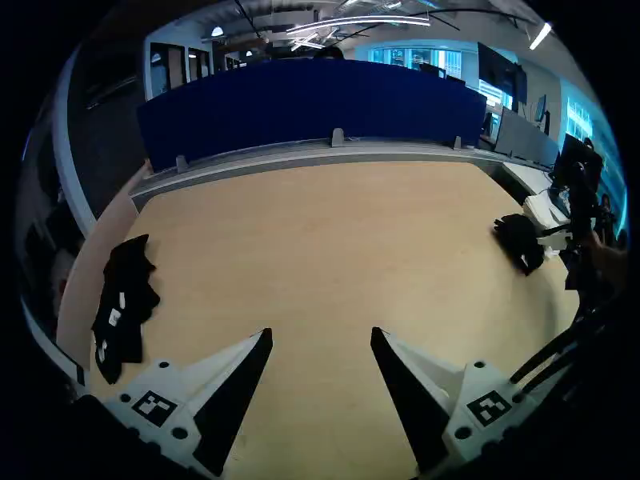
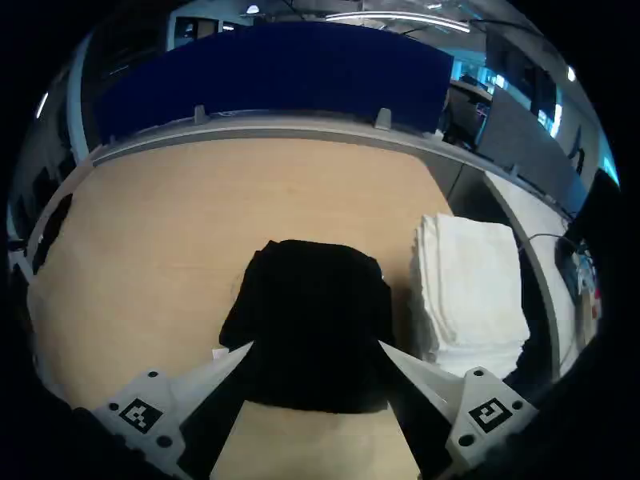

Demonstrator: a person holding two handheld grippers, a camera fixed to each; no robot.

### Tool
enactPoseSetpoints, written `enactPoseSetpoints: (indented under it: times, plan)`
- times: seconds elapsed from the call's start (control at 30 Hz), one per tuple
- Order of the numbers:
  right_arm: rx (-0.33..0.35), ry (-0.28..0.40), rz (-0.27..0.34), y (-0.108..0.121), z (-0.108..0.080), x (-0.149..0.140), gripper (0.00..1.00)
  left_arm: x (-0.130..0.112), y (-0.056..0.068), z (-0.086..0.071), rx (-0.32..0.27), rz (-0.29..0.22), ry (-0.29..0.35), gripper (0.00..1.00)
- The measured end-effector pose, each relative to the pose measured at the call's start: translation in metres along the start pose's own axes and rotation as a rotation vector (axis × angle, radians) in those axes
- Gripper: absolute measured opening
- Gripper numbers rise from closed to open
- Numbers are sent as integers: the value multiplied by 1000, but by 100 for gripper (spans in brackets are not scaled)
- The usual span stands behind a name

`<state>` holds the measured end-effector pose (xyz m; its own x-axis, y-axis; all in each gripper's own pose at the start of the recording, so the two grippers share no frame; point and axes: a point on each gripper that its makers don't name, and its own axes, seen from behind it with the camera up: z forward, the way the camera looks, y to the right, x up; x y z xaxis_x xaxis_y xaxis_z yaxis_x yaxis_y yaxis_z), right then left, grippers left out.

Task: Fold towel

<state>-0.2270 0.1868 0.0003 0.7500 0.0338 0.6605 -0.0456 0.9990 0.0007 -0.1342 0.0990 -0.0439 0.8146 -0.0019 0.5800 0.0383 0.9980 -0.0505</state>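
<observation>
The towel lies at lower centre, just ahead of the right gripper, fingers wide; the left gripper, also wide, holds nothing.

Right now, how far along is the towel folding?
Done: a stack of white folded towels. In hand: right gripper open, fingers astride the black towel beside it, not clamped. Remaining: another black cloth lies crumpled on the table; left gripper open above bare wood.
</observation>
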Motion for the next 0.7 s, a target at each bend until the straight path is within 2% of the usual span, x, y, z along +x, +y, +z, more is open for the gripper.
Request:
enactPoseSetpoints:
  times: [0.7]
  plan:
    - [40, -88, 14, -20, 33, -41, 100, -3, -3, 0, 2, -1, -4, 91]
